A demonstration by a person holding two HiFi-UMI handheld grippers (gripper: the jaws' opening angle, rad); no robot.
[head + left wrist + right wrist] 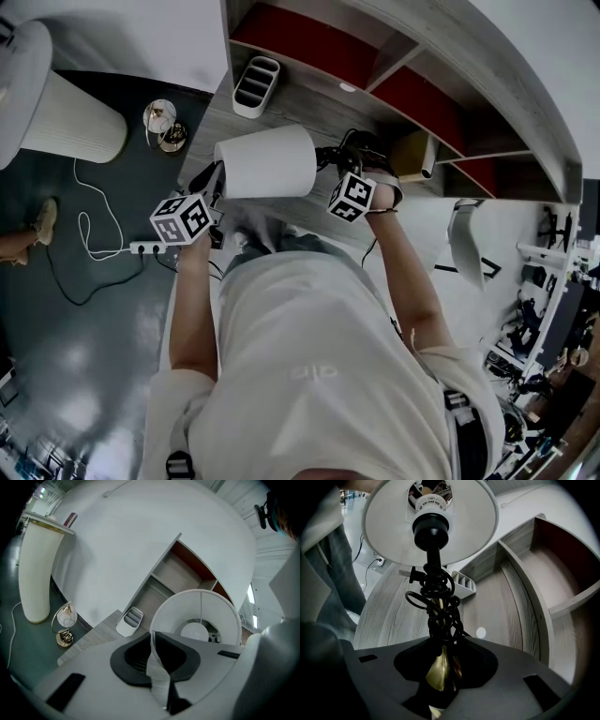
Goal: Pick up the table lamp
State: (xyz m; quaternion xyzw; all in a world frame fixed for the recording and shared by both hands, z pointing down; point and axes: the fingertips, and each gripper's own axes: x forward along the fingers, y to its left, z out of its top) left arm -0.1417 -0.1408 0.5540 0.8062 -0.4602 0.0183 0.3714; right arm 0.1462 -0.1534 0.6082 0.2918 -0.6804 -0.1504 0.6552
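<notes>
Left gripper (158,665) pinches the lampshade (171,613) rim between its fingers; right gripper (440,681) fingers clasp the table lamp (432,527) by its brass stem (439,667) (cord-wound).

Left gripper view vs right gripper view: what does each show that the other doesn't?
Only left: left gripper pinching the shade's rim, the bulb inside, a ribbed white column, a small globe lamp on the floor. Only right: right gripper closed on the brass stem, black cord wound round it, the socket. Both: the shade, white organiser tray, wooden desk.
</notes>
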